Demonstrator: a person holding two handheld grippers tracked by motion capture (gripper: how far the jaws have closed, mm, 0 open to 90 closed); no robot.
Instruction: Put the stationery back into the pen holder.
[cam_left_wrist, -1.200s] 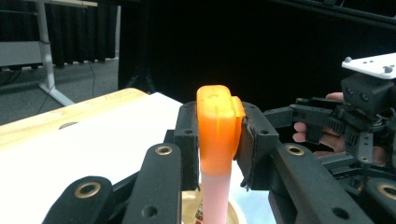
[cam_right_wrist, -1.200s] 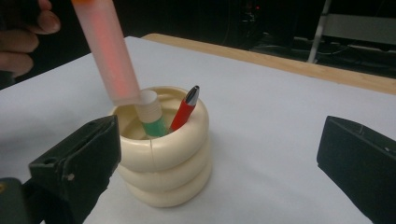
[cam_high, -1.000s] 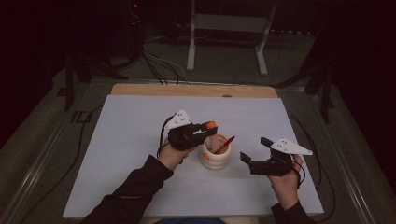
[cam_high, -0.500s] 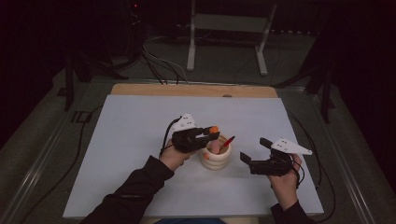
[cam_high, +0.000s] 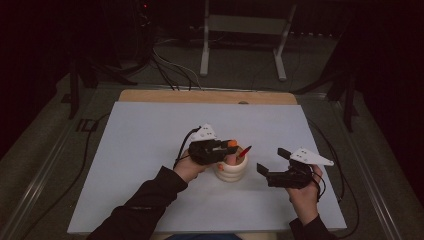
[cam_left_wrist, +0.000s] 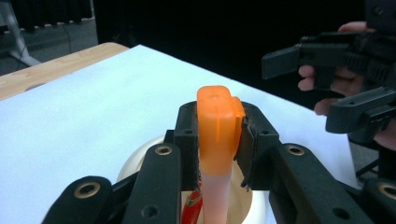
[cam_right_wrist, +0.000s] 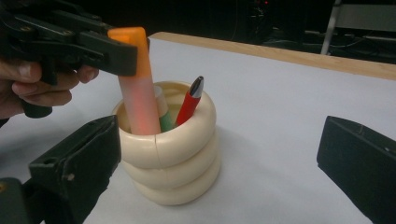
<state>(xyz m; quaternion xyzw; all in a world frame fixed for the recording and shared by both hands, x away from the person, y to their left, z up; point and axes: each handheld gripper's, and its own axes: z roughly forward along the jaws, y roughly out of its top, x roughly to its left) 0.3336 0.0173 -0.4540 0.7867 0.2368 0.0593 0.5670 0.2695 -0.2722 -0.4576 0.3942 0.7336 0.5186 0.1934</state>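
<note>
The orange-capped marker (cam_right_wrist: 137, 84) stands nearly upright, cap clamped in the left gripper (cam_left_wrist: 218, 135), its translucent barrel down inside the cream ringed holder (cam_right_wrist: 170, 149) below.

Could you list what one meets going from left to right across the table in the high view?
Left gripper clamped on the orange-capped marker → cream ringed holder → red pen → right gripper, jaws open.

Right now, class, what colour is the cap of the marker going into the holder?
Orange; the cap shows best in the left gripper view.
</note>
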